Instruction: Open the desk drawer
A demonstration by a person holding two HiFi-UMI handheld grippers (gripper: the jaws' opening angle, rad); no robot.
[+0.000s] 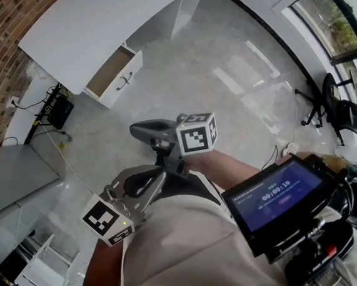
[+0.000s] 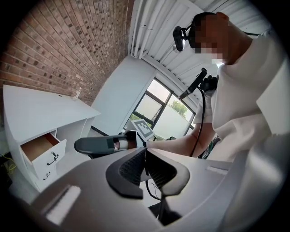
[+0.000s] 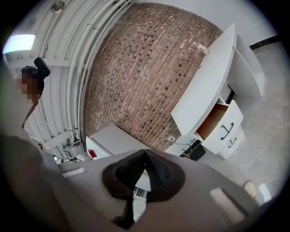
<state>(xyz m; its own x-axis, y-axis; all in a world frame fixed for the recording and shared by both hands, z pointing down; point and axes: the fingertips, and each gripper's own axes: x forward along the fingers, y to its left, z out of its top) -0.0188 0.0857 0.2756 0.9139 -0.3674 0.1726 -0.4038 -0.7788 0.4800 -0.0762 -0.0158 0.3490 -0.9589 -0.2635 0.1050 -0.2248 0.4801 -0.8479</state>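
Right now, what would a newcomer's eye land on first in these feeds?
The top drawer of the white desk, upper left in the head view, stands pulled open, showing its wooden inside. Nearer, the left gripper and right gripper sit close to the person's torso, jaws together on nothing, well away from the desk.
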